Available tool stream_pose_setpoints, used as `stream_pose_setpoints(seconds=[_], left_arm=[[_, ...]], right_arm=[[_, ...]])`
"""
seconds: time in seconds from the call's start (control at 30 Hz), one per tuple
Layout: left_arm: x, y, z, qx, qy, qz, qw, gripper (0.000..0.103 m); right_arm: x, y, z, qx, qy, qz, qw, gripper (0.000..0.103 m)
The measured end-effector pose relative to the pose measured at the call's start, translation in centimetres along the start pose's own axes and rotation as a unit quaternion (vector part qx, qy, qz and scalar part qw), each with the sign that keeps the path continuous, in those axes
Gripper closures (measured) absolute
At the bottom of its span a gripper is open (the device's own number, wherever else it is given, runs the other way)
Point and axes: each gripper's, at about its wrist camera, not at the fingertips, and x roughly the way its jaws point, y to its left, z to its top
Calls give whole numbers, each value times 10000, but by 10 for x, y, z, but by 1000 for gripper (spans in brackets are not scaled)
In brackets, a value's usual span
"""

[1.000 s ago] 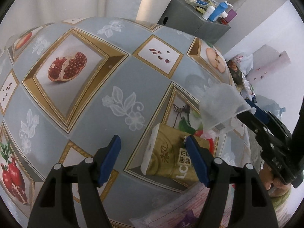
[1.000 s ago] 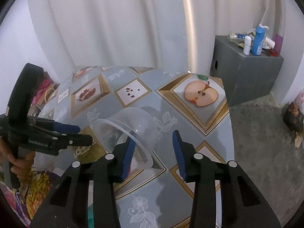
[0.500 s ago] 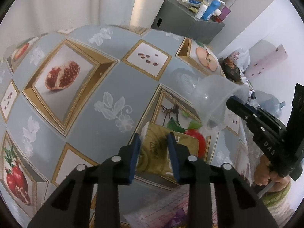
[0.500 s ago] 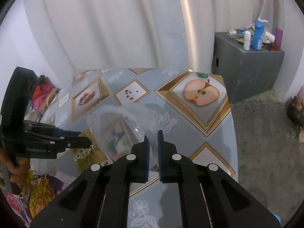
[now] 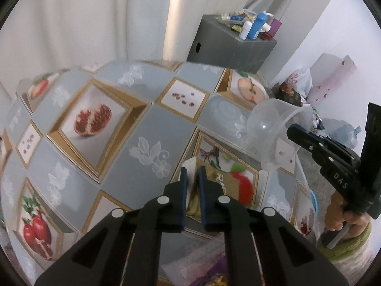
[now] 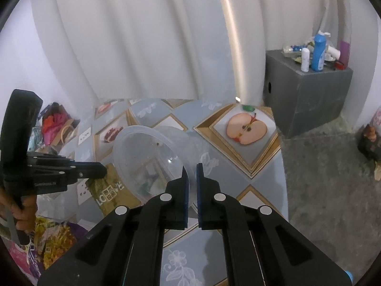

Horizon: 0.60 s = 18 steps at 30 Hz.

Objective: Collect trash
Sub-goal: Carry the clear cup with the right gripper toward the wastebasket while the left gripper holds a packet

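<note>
Only right view shows bright clutter (image 6: 54, 121), left of table (image 6: 259, 174)

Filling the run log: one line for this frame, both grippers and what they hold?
left gripper: closing on gold wrapper | right gripper: shut on clear plastic cup rim, cup tilted | table: more wrappers at near edge

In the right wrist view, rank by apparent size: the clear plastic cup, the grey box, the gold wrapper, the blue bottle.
1. grey box and clear plastic cup: look about equal; the cup is nearer, so unsure.
2. gold wrapper, partly hidden.
3. blue bottle.
</note>
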Motion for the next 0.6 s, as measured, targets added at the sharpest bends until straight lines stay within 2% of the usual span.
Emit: stream_pose_setpoints(seconds=[0.37,0.6], left_arm=[[-44,-9,2,2,-549,102,9984,101],[-86,-34,-8,208,-906,114,9956,103]], right_arm=[[-37,2,2,26,-332,11,9994,99],[-74,4,-1,-8,-557,16,9984,99]])
